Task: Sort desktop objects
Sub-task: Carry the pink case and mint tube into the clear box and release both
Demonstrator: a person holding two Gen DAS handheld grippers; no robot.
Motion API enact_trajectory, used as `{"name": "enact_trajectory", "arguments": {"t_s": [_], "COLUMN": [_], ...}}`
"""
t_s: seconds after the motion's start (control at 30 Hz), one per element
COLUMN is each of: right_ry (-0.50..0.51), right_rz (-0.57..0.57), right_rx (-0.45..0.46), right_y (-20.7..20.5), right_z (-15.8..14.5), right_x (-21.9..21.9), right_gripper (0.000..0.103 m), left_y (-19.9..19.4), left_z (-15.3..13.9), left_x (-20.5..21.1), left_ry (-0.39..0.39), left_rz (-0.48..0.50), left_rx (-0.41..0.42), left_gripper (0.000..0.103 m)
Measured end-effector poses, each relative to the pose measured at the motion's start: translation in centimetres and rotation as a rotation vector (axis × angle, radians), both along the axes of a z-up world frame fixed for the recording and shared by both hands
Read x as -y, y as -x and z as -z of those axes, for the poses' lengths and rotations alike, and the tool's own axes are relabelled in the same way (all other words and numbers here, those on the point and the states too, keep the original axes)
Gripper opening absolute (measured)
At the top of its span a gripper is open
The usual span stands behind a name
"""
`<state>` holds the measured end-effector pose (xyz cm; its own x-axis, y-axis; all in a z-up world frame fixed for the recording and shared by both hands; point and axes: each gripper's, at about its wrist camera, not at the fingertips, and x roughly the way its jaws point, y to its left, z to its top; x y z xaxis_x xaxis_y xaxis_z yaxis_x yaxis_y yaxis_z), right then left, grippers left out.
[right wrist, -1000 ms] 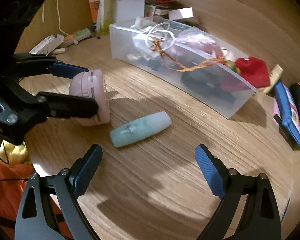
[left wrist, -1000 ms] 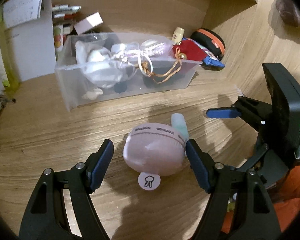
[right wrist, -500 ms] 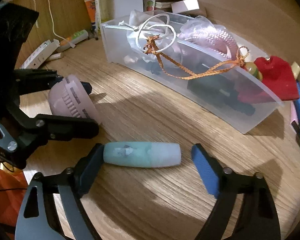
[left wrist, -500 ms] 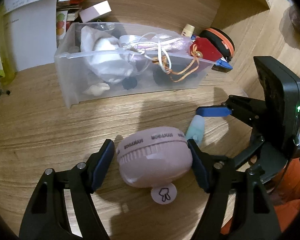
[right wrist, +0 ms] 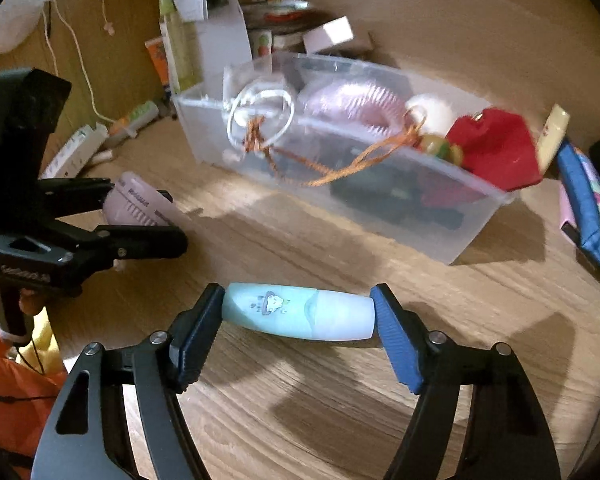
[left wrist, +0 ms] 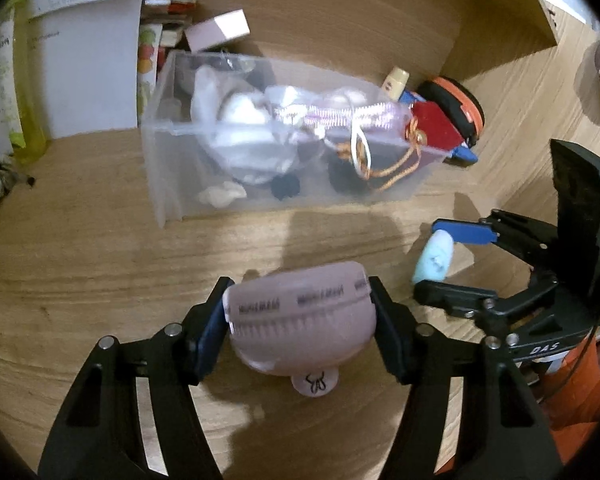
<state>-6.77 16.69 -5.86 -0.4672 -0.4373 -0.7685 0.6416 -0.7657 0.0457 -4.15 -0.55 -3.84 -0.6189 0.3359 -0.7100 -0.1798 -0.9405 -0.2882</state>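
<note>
A pink round ribbed case [left wrist: 300, 320] sits between the pads of my left gripper [left wrist: 298, 304], whose jaws are closing and touch it on both sides, just above the wooden desk. My right gripper [right wrist: 298, 308] is closing too, and grips a pale mint tube [right wrist: 296, 314] end to end, raised a little over its shadow. The left wrist view shows the right gripper [left wrist: 440, 260] with the tube [left wrist: 434, 258] at the right. In the right wrist view the left gripper [right wrist: 148, 216] and case [right wrist: 136, 200] are at the left.
A clear plastic bin [left wrist: 164, 160] full of cords, a pink brush and white items stands behind both grippers. A red pouch [right wrist: 496, 148], an orange-black round case [left wrist: 456, 100] and a blue packet [right wrist: 588, 200] lie at its right end. Papers, bottles and a pink box [left wrist: 216, 32] crowd the back left.
Both grippers have closed in on their objects. The pink case has tipped onto its edge between the left pads. The mint tube now spans the right pads and has left the desk.
</note>
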Motion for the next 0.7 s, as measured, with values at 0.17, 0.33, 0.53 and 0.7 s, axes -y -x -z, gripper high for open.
{"name": "enact_trajectory", "arguments": {"t_s": [0.17, 0.33, 0.53, 0.7], "right_ry": [0.02, 0.048, 0.087, 0.1], "right_rz": [0.027, 0.046, 0.066, 0.079], "right_rx": [-0.058, -0.103, -0.154, -0.189], "right_y": [-0.1, 0.0, 0.1, 0.4], "right_z": [-2.0, -3.6, -5.5, -6.7], "right_x": [-1.0, -1.6, -2.3, -2.8], "right_gripper": [0.071, 0.071, 0.071, 0.071], "left_y": [0.2, 0.4, 0.7, 0.8], "left_z": [-1.2, -2.6, -4.1, -5.8], "left_x": [0.5, 0.9, 1.1, 1.3], "left_ry": [0.01, 0.03, 0.032, 0.036], "left_rz": [-0.032, -0.06, -0.071, -0.083], "left_rx": [-0.039, -0.089, -0.133, -0.19], "left_gripper": [0.063, 0.062, 0.062, 0.062]}}
